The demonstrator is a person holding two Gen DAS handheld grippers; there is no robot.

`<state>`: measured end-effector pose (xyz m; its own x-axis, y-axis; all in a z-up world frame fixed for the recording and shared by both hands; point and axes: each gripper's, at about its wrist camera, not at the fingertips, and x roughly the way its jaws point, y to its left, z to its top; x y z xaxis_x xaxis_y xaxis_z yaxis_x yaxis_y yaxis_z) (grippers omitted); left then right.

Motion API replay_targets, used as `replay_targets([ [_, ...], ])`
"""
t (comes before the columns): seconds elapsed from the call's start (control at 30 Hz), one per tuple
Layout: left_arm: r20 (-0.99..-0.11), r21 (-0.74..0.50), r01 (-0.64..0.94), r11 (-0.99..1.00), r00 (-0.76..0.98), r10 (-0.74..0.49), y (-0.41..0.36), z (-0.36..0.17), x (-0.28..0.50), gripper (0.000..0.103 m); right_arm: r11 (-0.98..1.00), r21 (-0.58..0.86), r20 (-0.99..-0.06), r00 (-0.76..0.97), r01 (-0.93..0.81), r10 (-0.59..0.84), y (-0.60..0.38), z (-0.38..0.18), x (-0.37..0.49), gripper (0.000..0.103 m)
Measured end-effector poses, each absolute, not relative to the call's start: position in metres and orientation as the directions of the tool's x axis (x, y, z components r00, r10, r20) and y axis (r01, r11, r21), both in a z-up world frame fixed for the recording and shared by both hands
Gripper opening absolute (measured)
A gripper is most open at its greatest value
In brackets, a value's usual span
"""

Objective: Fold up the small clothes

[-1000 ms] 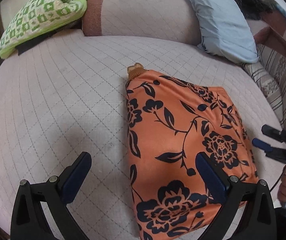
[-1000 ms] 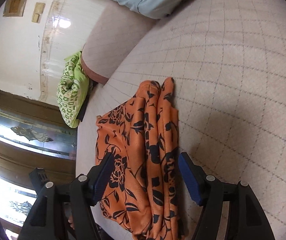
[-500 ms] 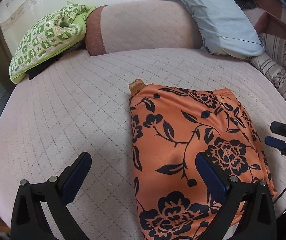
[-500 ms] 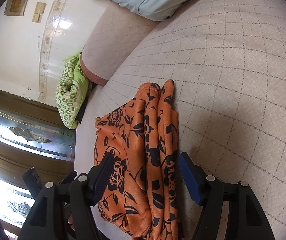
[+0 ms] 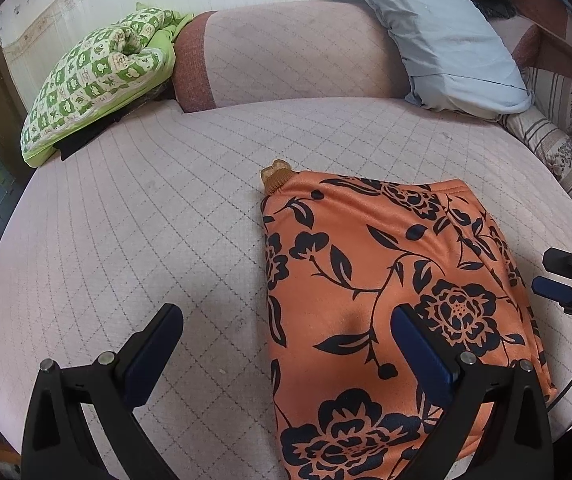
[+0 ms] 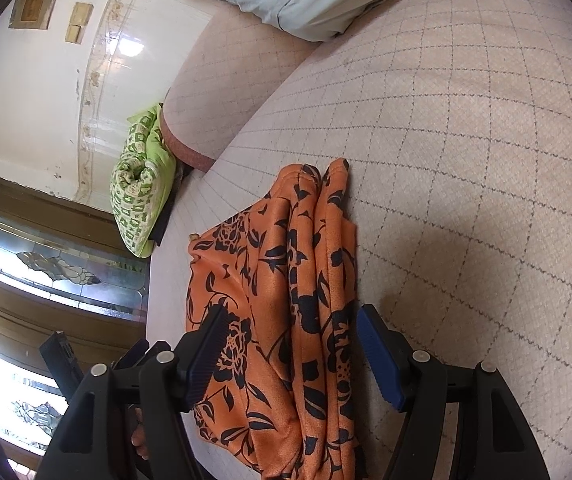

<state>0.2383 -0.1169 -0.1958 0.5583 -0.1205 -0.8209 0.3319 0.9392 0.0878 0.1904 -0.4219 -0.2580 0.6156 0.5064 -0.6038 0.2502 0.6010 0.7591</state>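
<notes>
Holding both sets of jaws wide apart, I grip nothing with either. My left gripper [image 5: 286, 344] hangs over the near edge of the quilted bed [image 5: 134, 232]: one blue pad sits above bare quilting at 8 o'clock, the other above the cloth at 4 o'clock. My right gripper [image 6: 292, 344] straddles the bunched edge of the orange floral garment [image 6: 286, 280] without pinching it, though I cannot tell whether a pad brushes the fabric.

From the left wrist view the garment [image 5: 386, 288] lies folded flat on the bed, filling the 3 to 5 o'clock area, with a tan ribbed bit poking out at its far corner. The right gripper's tips [image 5: 566, 284] show at 3 o'clock, just past the garment's edge.

Further out, a green patterned cushion [image 5: 98, 76] rests at 10 o'clock, and a pale blue pillow [image 5: 446, 40] at 1 o'clock.
</notes>
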Motion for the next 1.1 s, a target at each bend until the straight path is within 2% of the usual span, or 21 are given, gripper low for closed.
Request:
replay_targets([
  [1.1, -0.859, 0.044, 0.315, 0.948, 0.496, -0.125, -0.117, -0.234, 0.267, 0.103, 0.604, 0.761, -0.612, 0.568, 0.235, 0.550, -0.409, -0.282, 0.207, 0.070],
])
